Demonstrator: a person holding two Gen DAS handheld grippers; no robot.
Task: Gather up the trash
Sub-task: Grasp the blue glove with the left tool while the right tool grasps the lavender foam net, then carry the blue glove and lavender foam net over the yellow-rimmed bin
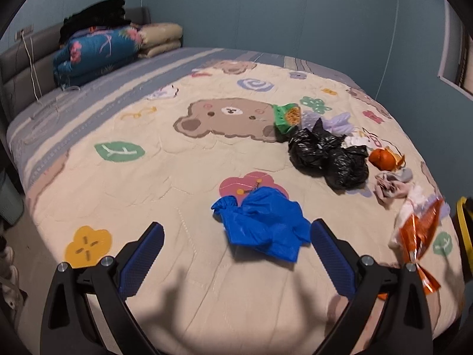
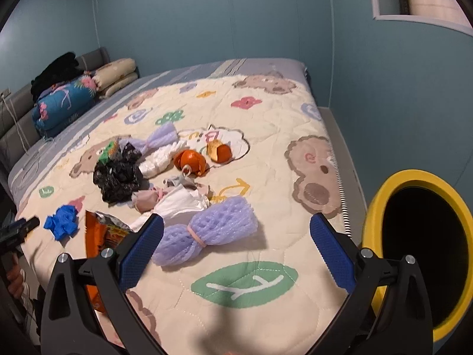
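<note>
Bedspread [image 2: 266, 109] fills both views, cream with bears and flowers printed across it, folded quilts [image 1: 97, 50] stacked at the headboard end. Off the bed's near corner on the right stands the yellow-rimmed bin [image 2: 419, 254], its dark mouth tipped toward the right-hand camera.

Now the litter, and there's plenty of it: crumpled black bags [image 1: 328, 156] in the middle of the scatter, a purple foam net [image 2: 207, 230] lying just ahead of the right gripper [image 2: 236, 236], an orange snack wrapper [image 1: 419, 230] at the bed's edge, white tissue wads [image 2: 183, 201], a blue scrunched bag [image 1: 260, 224], a green packet [image 1: 285, 117] and orange peel [image 2: 189, 161] farther back.

Left gripper [image 1: 236, 242] hangs over the quilt with its jaws spread wide and nothing between them, the blue bag sitting just in front, nearer the right-hand finger. Right gripper is likewise released and empty, the foam net brushing past its left finger in the view.

Looks like the picking stage, nothing lifted at this instant. Likely call: left drops onto the blue bag and pinches; right centres on the foam net at its banded waist, closes, then swings to the bin. Soft, springy stuff, so a firm squeeze is wanted.
</note>
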